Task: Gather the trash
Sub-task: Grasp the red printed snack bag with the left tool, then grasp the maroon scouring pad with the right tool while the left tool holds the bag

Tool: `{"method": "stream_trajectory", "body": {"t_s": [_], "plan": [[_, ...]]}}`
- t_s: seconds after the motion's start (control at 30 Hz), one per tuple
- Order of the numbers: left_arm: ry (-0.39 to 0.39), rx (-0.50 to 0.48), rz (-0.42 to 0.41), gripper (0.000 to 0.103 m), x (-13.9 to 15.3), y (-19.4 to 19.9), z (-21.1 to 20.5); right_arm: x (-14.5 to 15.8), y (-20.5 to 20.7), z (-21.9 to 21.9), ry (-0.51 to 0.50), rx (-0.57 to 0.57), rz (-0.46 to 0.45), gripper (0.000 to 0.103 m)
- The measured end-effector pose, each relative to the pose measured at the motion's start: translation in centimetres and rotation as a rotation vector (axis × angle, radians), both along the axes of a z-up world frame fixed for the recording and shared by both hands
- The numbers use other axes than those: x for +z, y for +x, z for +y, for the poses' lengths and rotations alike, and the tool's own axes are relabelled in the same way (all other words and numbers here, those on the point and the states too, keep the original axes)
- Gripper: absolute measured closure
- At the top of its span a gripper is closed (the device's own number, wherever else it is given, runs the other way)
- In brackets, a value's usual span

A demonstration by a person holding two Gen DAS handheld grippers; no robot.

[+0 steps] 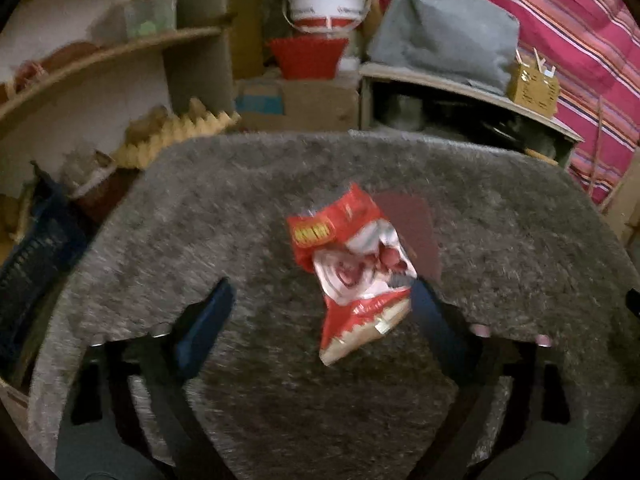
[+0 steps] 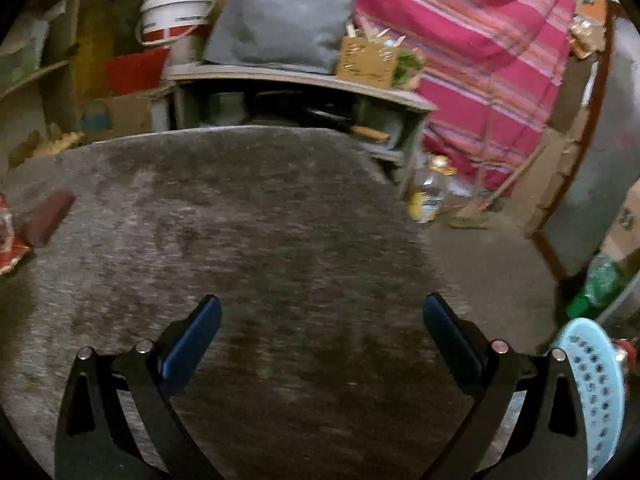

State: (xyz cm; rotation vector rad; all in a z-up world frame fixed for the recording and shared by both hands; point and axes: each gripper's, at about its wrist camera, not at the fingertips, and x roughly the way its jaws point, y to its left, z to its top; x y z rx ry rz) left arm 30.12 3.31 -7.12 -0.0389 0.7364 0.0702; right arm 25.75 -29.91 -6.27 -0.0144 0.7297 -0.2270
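Observation:
A crumpled red and white snack wrapper (image 1: 352, 272) lies on the grey fuzzy table cover (image 1: 200, 208), with a dark maroon flat piece (image 1: 416, 224) just behind it. My left gripper (image 1: 320, 296) is open; the wrapper lies between its blue fingers, close against the right finger (image 1: 430, 312). My right gripper (image 2: 320, 312) is open and empty over bare cover (image 2: 280, 200). The maroon piece (image 2: 48, 218) and the wrapper's edge (image 2: 10, 240) show at the far left of the right wrist view.
A light blue perforated basket (image 2: 596, 384) sits at the lower right. Behind the table are shelves, a red basket (image 1: 306, 58), a white bucket (image 1: 326, 4), a grey bag (image 1: 444, 28) and a striped pink cloth (image 2: 460, 40). A bottle (image 2: 430, 192) stands on the floor.

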Motion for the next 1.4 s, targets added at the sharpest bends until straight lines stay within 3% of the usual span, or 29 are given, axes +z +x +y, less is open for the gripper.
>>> {"method": "stream_trajectory", "body": {"t_s": [0.17,0.23,0.33,0.47,0.53,0.7,0.9,1.4], "plan": [[-0.025,-0.049,0.038,0.045,-0.8,0.8,0.0,-0.6,0.4,0.5,0.050,0.047,-0.007,0.004],[-0.044,-0.079,0.051,0.063,-1.0,1.1,-0.1,-0.4,0.2,0.9,0.040,0.044,-0.037,0.004],[-0.052,-0.110,0.062,0.074,-1.2,1.3,-0.2,-0.2,0.1,0.9,0.071,0.037,-0.054,0.004],[-0.015,-0.147,0.031,0.082,-0.5,1.0,-0.2,-0.2,0.4,1.8,0.061,0.015,-0.016,0.004],[0.038,-0.164,-0.001,0.096,0.3,0.3,0.1,0.3,0.0,2.7,0.059,0.022,-0.032,0.004],[0.042,-0.160,-0.045,0.096,1.9,-0.3,3.1,2.1,-0.6,6.1,0.082,0.077,-0.094,0.004],[0.005,-0.101,-0.061,0.096,2.6,-0.2,7.9,3.2,1.3,10.8,0.083,0.137,-0.068,0.004],[-0.052,-0.040,-0.059,0.096,2.5,3.2,12.8,0.1,7.5,22.1,-0.002,0.227,0.015,0.004]]}}
